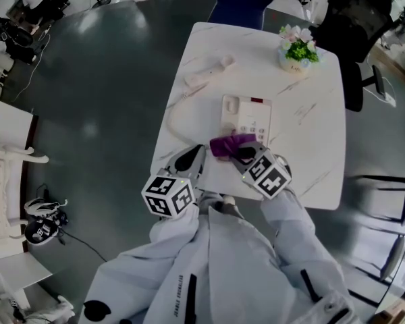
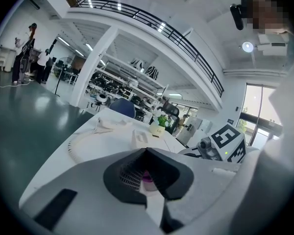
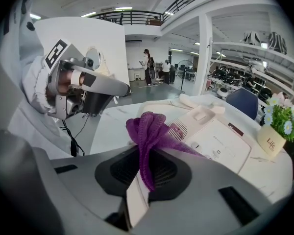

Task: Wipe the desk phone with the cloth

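Purple cloth (image 3: 149,129) pinched in right gripper (image 3: 146,168), bunched over lower edge of desk phone (image 1: 246,117), centre frame. Phone body straight ahead of those jaws, long axis running up-frame. Left gripper (image 1: 189,160) closed, empty, lower left, farther off.

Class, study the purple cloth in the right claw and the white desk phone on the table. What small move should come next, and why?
Probably slide the right claw forward over the white desk phone. The claw is shut on the purple knitted cloth, which hangs at the phone's near edge, and most of the phone's face lies beyond it.
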The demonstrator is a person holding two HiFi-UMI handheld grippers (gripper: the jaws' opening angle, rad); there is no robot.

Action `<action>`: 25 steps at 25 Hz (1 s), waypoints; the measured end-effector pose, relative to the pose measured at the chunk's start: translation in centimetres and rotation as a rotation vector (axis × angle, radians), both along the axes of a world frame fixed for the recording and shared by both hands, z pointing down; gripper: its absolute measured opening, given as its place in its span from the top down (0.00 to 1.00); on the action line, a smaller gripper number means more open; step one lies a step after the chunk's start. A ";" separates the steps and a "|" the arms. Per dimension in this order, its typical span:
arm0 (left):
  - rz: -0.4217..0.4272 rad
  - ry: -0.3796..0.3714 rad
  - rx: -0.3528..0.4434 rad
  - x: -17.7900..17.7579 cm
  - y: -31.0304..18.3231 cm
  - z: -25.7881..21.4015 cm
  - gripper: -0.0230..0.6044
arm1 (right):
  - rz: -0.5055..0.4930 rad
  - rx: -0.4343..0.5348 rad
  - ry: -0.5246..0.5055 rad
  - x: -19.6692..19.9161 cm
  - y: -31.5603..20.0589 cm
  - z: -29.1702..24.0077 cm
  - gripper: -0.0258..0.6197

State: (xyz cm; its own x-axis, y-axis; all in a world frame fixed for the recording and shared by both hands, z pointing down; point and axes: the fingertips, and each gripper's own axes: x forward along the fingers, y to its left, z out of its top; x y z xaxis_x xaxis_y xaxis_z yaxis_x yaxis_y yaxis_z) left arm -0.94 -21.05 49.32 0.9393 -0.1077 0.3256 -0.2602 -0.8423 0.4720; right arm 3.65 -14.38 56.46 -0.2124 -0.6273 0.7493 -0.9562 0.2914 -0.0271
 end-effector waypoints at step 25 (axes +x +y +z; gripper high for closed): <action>0.030 0.044 0.073 -1.3 1.3 -2.5 0.97 | -0.053 -0.085 -0.065 -3.1 3.7 0.8 0.90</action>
